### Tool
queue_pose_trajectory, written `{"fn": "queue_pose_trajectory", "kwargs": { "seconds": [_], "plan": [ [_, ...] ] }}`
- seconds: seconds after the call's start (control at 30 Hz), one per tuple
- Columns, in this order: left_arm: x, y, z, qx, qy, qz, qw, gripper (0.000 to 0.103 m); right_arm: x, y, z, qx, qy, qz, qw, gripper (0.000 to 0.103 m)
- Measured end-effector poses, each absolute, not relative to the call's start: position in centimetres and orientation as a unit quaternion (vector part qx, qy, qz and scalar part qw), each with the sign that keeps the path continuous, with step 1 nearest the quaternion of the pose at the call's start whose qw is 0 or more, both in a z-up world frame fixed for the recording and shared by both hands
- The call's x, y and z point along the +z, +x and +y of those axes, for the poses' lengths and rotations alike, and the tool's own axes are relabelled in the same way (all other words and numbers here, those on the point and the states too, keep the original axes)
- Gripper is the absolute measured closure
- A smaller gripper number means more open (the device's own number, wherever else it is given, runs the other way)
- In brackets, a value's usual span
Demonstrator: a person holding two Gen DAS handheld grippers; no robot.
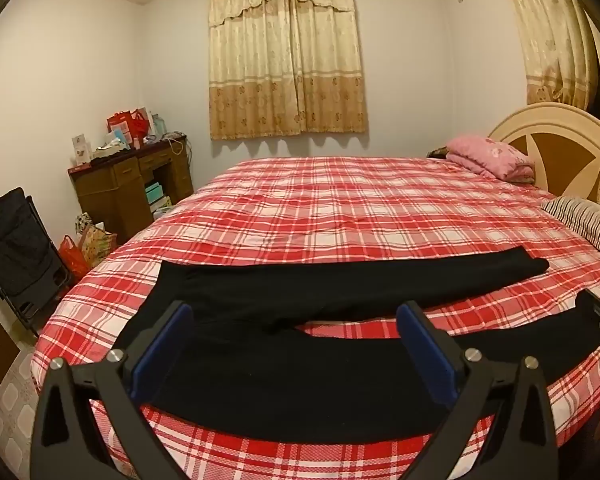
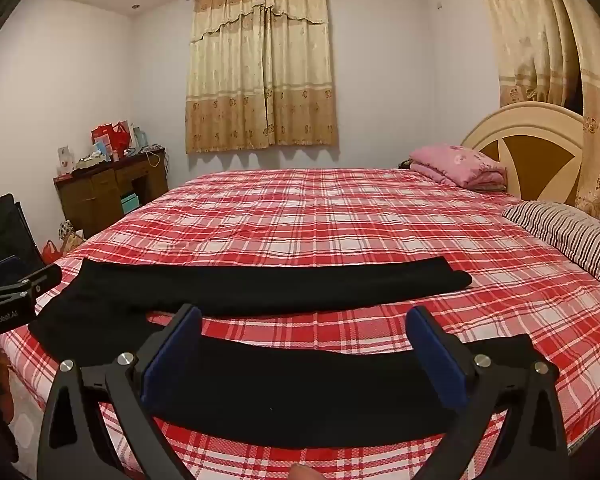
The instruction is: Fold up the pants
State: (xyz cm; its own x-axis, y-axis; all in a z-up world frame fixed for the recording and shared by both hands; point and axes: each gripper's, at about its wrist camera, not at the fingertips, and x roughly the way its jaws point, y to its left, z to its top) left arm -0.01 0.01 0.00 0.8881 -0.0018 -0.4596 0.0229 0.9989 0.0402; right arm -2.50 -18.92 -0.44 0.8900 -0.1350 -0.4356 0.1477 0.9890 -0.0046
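Black pants [image 1: 300, 292] lie spread flat on the red plaid bed [image 1: 340, 208], waist at the left, both legs running to the right with a strip of plaid between them. My left gripper [image 1: 296, 316] hovers open above the near leg by the crotch, nothing between its blue pads [image 1: 424, 340]. In the right wrist view the same pants [image 2: 260, 284] stretch across the bed [image 2: 340, 208]. My right gripper [image 2: 304, 320] stands open over the near leg [image 2: 300, 392], not touching it. The left gripper [image 2: 16, 292] shows at that view's left edge.
A pink folded quilt [image 1: 492, 156] and a striped pillow [image 1: 588, 224] lie at the headboard end on the right. A cluttered wooden desk [image 1: 132, 184], bags and a black folding chair [image 1: 16, 248] stand left of the bed. Curtains [image 1: 284, 52] cover the far window.
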Motion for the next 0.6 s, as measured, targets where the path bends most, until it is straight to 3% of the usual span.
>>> {"fn": "queue_pose_trajectory", "kwargs": {
  "seconds": [0.6],
  "plan": [
    [0.61, -0.3, -0.17, -0.004, 0.026, 0.232, 0.972, 0.0, -0.26, -2.67, -18.83, -0.073, 0.013, 0.22, 0.973, 0.001]
  ]
}}
